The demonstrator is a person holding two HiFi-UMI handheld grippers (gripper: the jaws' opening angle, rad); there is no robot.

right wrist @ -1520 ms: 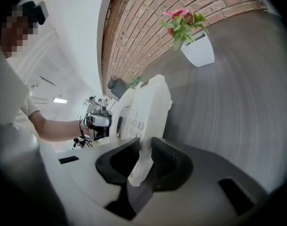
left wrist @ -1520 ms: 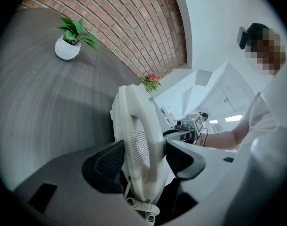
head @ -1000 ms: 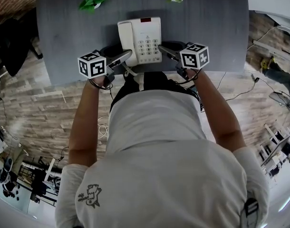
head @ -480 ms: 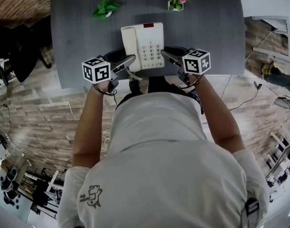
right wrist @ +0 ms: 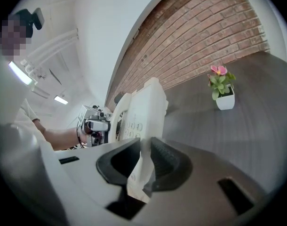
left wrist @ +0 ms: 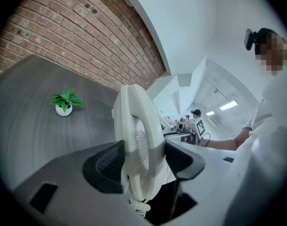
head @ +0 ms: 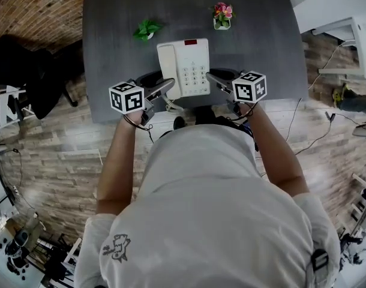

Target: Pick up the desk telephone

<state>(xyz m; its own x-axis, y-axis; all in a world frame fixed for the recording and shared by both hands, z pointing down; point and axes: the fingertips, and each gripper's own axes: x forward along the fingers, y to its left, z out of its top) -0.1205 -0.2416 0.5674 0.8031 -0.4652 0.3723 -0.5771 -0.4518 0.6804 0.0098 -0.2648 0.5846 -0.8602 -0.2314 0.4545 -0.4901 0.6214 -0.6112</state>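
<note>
Grey desk [head: 105, 53], brick wall [left wrist: 63, 36] behind. On it the desk telephone [head: 186, 68]: cream, handset on left, keypad, red display up top. It's over the desk's near edge, prob clear of the surface, hard to confirm. Left gripper [left wrist: 139, 160] clamped on handset side, coiled cord [left wrist: 138, 207] dangling below. Right gripper [right wrist: 144, 161] pinching the thin right edge. Green plant [head: 147, 30] and flower pot [head: 222, 17] sit beyond, well apart.

White desk telephone [head: 189, 68] (handset [head: 167, 69] cradled) held aloft, face up.

Left hand-held gripper [head: 166, 84] and right hand-held gripper [head: 210, 77] are clamped.
</note>
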